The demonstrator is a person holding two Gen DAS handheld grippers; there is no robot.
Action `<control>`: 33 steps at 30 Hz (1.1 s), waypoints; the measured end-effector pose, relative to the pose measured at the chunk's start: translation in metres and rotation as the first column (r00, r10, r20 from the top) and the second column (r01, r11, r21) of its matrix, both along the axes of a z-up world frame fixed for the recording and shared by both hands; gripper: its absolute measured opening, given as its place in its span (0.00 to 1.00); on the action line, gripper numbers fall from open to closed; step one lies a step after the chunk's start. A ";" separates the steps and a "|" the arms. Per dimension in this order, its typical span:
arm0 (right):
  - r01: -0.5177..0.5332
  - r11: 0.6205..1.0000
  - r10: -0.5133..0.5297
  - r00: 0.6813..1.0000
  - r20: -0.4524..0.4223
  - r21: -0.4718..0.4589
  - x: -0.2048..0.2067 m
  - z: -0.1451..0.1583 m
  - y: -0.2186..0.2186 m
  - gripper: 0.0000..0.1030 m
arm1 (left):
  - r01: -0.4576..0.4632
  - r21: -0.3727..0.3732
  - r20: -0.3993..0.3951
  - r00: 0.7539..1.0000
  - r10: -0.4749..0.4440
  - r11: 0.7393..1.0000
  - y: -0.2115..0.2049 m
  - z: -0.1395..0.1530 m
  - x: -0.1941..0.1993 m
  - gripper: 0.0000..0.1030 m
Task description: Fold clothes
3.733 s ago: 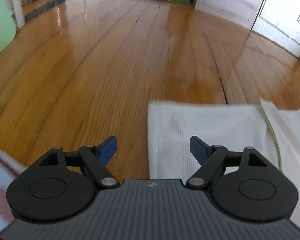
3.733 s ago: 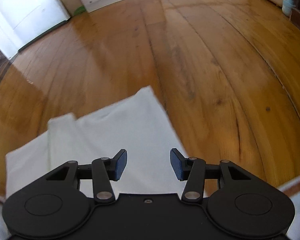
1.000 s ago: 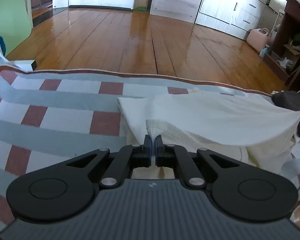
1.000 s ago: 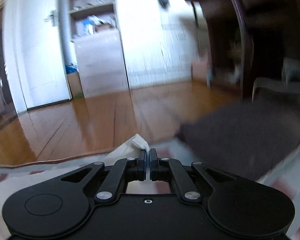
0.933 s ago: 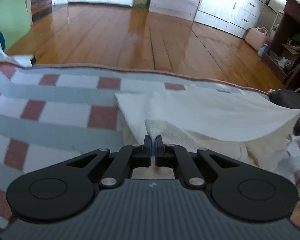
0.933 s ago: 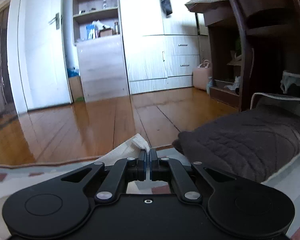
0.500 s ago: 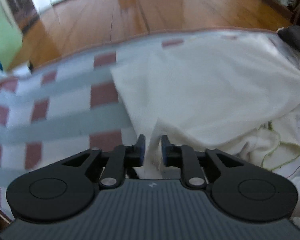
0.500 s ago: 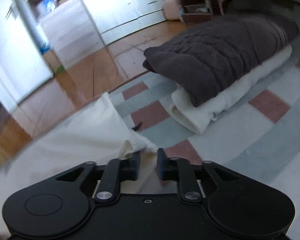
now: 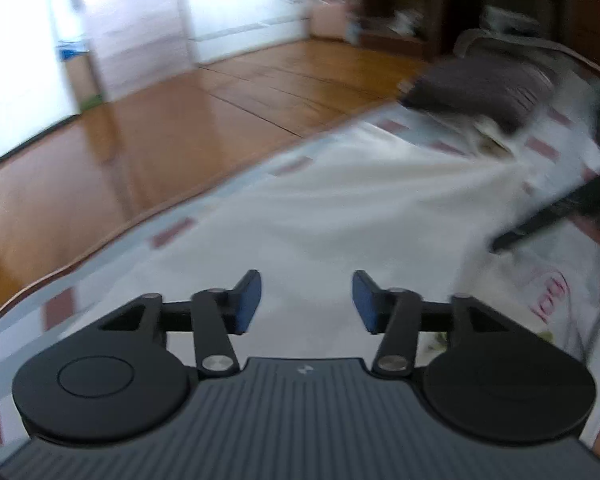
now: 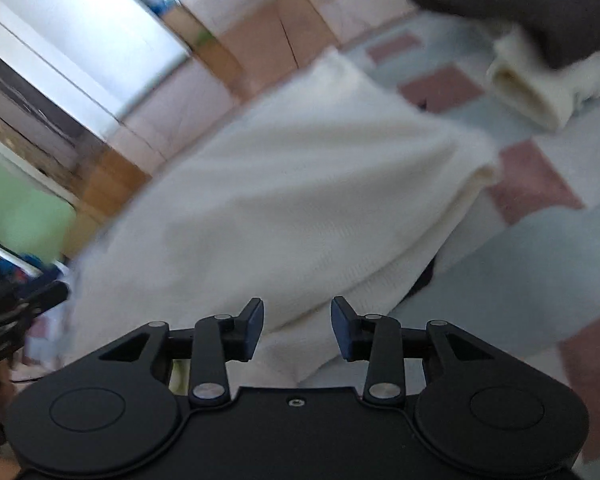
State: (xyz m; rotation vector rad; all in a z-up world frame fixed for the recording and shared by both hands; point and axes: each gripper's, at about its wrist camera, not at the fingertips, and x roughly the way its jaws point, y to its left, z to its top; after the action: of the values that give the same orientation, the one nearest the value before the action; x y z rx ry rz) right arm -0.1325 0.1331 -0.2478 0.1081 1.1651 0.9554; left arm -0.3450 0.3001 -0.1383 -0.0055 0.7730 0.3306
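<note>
Left wrist view: my left gripper (image 9: 306,302) stands released above the white garment (image 9: 340,208), spread on the checked blanket (image 9: 172,232).

Right wrist view: my right gripper (image 10: 297,330) gapes empty beside the garment's doubled edge (image 10: 472,184). I judge it light, limp knit; take it at corners.

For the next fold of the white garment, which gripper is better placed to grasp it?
Probably the right gripper: it is open, and the folded edge of the white garment lies just ahead of it. The left gripper, also open, faces only flat cloth.
</note>
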 end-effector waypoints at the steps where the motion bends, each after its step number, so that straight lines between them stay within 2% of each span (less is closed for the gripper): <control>1: 0.002 1.000 -0.002 1.000 -0.003 0.001 0.002 -0.002 0.005 0.41 | 0.032 0.003 -0.025 0.999 -0.032 0.999 -0.002 -0.004 0.005 0.49; 3: -0.009 1.000 0.009 1.000 0.013 0.021 0.007 0.002 0.017 0.41 | 0.093 0.013 -0.074 0.993 -0.092 0.996 -0.005 -0.013 0.013 0.52; 4: -0.019 0.999 0.018 0.999 0.027 0.036 0.010 0.006 0.023 0.42 | 0.127 -0.001 -0.097 0.987 -0.127 0.992 -0.005 -0.018 0.016 0.61; 5: -0.029 0.998 0.027 0.999 0.041 0.051 0.013 0.010 0.029 0.39 | 0.173 -0.051 -0.123 0.976 -0.178 0.984 -0.003 -0.024 0.020 0.68; 6: -0.039 0.997 0.036 0.998 0.056 0.066 0.016 0.013 0.035 0.33 | 0.231 -0.130 -0.144 0.958 -0.249 0.964 0.000 -0.032 0.024 0.68; 7: -0.050 0.996 0.044 0.997 0.070 0.080 0.019 0.017 0.041 0.20 | 0.269 -0.192 -0.149 0.943 -0.299 0.944 0.003 -0.040 0.027 0.68; 8: -0.060 0.994 0.052 0.995 0.085 0.095 0.022 0.021 0.047 0.15 | 0.266 -0.209 -0.158 0.941 -0.300 0.941 0.005 -0.046 0.030 0.68; 10: -0.082 0.989 0.068 0.991 0.114 0.123 0.028 0.029 0.059 0.12 | 0.226 -0.201 -0.190 0.946 -0.264 0.953 0.009 -0.056 0.036 0.67; 12: -0.087 0.987 0.068 0.988 0.142 0.136 0.034 0.036 0.070 0.12 | 0.178 -0.229 -0.198 0.954 -0.225 0.957 0.018 -0.058 0.038 0.56; 13: -0.085 0.988 0.065 0.987 0.150 0.130 0.036 0.038 0.074 0.12 | 0.153 -0.248 -0.199 0.958 -0.205 0.957 0.022 -0.057 0.039 0.23; 14: -0.080 0.991 0.063 0.986 0.155 0.111 0.037 0.038 0.079 0.12 | 0.128 -0.266 -0.201 0.962 -0.185 0.955 0.027 -0.057 0.040 0.08; 15: -0.077 0.994 0.063 0.985 0.159 0.084 0.038 0.037 0.084 0.12 | 0.092 -0.309 -0.198 0.967 -0.158 0.947 0.035 -0.056 0.040 0.08; 17: -0.061 0.998 0.055 0.986 0.160 0.032 0.040 0.034 0.092 0.13 | 0.012 -0.431 -0.152 0.985 -0.086 0.902 0.057 -0.051 0.037 0.07; 20: -0.016 1.000 0.017 0.993 0.119 -0.008 0.041 0.029 0.091 0.16 | -0.032 -0.521 -0.092 0.996 -0.019 0.853 0.078 -0.049 0.027 0.07; 21: -0.007 1.000 0.008 0.994 0.106 -0.009 0.043 0.028 0.086 0.18 | -0.045 -0.558 -0.076 0.997 0.003 0.829 0.084 -0.050 0.023 0.07; 23: 0.016 1.000 -0.014 0.995 0.096 -0.021 0.040 0.028 0.075 0.28 | -0.070 -0.645 -0.055 0.997 0.045 0.761 0.093 -0.057 0.014 0.07; 26: 0.056 0.998 -0.053 0.996 0.078 -0.040 0.036 0.027 0.058 0.30 | -0.097 -0.763 -0.044 0.994 0.097 0.639 0.104 -0.071 0.005 0.07; 27: 0.070 0.997 -0.067 0.995 0.071 -0.045 0.033 0.027 0.051 0.30 | -0.101 -0.787 -0.042 0.993 0.111 0.608 0.107 -0.075 0.003 0.07; 30: 0.080 0.997 -0.080 0.997 0.021 -0.007 0.024 0.028 0.033 0.33 | -0.109 -0.835 -0.032 0.988 0.150 0.540 0.115 -0.083 -0.002 0.07; 31: 0.077 0.997 -0.077 0.997 -0.005 0.016 0.021 0.027 0.028 0.33 | -0.105 -0.843 -0.024 0.987 0.159 0.528 0.118 -0.084 -0.002 0.07; 33: 0.056 0.995 -0.049 0.996 -0.080 0.088 0.015 0.021 0.022 0.33 | -0.093 -0.847 -0.004 0.986 0.168 0.523 0.120 -0.081 -0.002 0.07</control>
State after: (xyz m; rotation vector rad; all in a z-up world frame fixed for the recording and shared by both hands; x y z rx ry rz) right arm -0.1174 0.1555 -0.2269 0.2487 1.1847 0.9642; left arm -0.3470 0.4201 -0.2189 -1.0241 0.7919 0.0578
